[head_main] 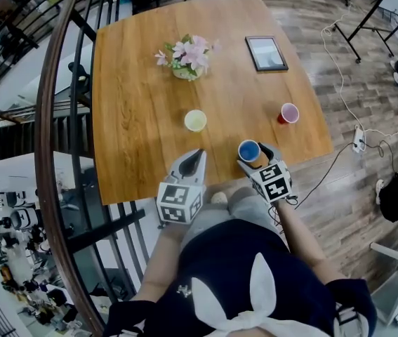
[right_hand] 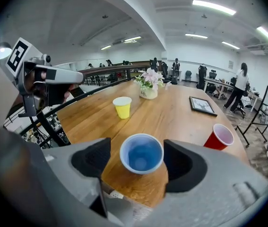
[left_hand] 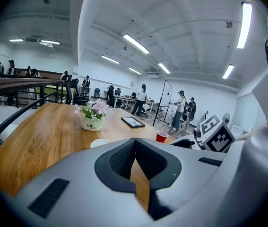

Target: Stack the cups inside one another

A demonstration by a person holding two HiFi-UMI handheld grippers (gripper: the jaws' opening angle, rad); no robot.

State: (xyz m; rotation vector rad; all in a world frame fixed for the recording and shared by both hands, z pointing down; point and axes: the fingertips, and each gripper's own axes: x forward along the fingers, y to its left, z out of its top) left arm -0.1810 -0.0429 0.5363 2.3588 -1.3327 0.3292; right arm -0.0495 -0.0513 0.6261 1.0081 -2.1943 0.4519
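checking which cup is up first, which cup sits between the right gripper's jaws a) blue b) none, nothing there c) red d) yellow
a: the right gripper view shows the blue cup upright on the table between the jaws of the right gripper, with a gap on each side, while the yellow cup and the red cup stand farther off.
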